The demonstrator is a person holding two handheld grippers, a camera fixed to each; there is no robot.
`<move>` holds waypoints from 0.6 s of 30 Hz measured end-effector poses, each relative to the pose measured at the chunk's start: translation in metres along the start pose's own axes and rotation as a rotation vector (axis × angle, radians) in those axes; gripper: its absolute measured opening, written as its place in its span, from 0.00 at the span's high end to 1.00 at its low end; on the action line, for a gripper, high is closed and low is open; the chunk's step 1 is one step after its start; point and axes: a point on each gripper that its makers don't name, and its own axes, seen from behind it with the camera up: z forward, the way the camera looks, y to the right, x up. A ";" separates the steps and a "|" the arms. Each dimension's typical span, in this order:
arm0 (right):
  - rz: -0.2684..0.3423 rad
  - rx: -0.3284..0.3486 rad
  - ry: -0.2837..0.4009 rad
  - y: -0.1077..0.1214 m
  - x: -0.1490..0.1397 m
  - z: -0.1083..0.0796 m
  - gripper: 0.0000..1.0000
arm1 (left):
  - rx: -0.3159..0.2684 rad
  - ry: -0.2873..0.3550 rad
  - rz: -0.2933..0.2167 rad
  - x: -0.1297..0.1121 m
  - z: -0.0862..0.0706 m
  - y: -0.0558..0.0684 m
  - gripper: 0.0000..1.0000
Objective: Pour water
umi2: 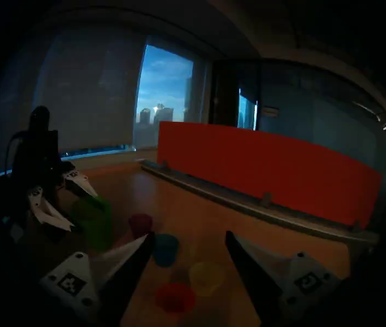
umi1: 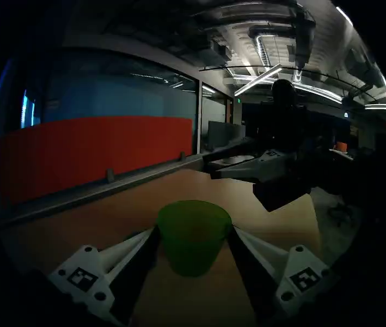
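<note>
A green cup [umi1: 193, 248] stands upright between the two fingers of my left gripper [umi1: 193, 231], which is shut on its sides. From the right gripper view the same green cup [umi2: 97, 226] and left gripper [umi2: 84, 211] sit at the left over the wooden table [umi2: 203, 218]. My right gripper [umi2: 189, 240] is open with nothing between its fingers. Just ahead of it stand a dark red cup [umi2: 140, 223], a blue cup [umi2: 165, 248], a yellow cup [umi2: 206, 275] and a red cup [umi2: 175, 297]. In the left gripper view the right gripper [umi1: 208, 166] hovers beyond the green cup, pointing left.
A red partition [umi2: 269, 163] with a metal rail [umi2: 236, 199] runs along the table's far edge. Windows [umi2: 163, 98] lie behind it. The room is dim. Bare tabletop [umi1: 138, 207] stretches between the green cup and the partition. Office chairs [umi1: 345, 210] stand off the table's right side.
</note>
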 end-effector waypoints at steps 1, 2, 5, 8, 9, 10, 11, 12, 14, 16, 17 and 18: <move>0.000 0.003 -0.003 -0.001 0.000 0.001 0.05 | 0.005 0.000 -0.002 0.000 -0.002 -0.002 0.14; -0.001 0.006 -0.005 -0.001 0.000 0.002 0.05 | 0.011 -0.001 -0.004 0.001 -0.005 -0.005 0.14; -0.001 0.015 -0.015 -0.003 -0.001 0.007 0.05 | 0.029 -0.001 -0.007 0.002 -0.013 -0.013 0.13; -0.001 0.029 -0.025 -0.005 -0.002 0.012 0.05 | 0.054 -0.004 -0.006 0.002 -0.021 -0.022 0.14; -0.001 0.034 -0.029 -0.006 -0.003 0.013 0.05 | 0.063 -0.005 -0.005 0.002 -0.024 -0.025 0.14; -0.001 0.038 -0.033 -0.007 -0.003 0.015 0.05 | 0.070 -0.005 -0.004 0.002 -0.027 -0.028 0.14; -0.001 0.043 -0.036 -0.008 -0.003 0.017 0.05 | 0.077 -0.006 -0.003 0.002 -0.030 -0.031 0.14; -0.001 0.047 -0.040 -0.008 -0.003 0.018 0.05 | 0.084 -0.006 -0.002 0.002 -0.033 -0.033 0.14; -0.005 0.054 -0.049 -0.010 -0.004 0.022 0.05 | 0.099 -0.007 0.000 0.001 -0.040 -0.039 0.14; -0.010 0.061 -0.056 -0.012 -0.004 0.025 0.05 | 0.114 -0.008 0.002 0.001 -0.047 -0.045 0.14; -0.012 0.064 -0.059 -0.013 -0.004 0.027 0.05 | 0.121 -0.009 0.003 0.001 -0.050 -0.047 0.14; -0.015 0.068 -0.062 -0.014 -0.004 0.029 0.05 | 0.128 -0.009 0.004 0.001 -0.053 -0.050 0.14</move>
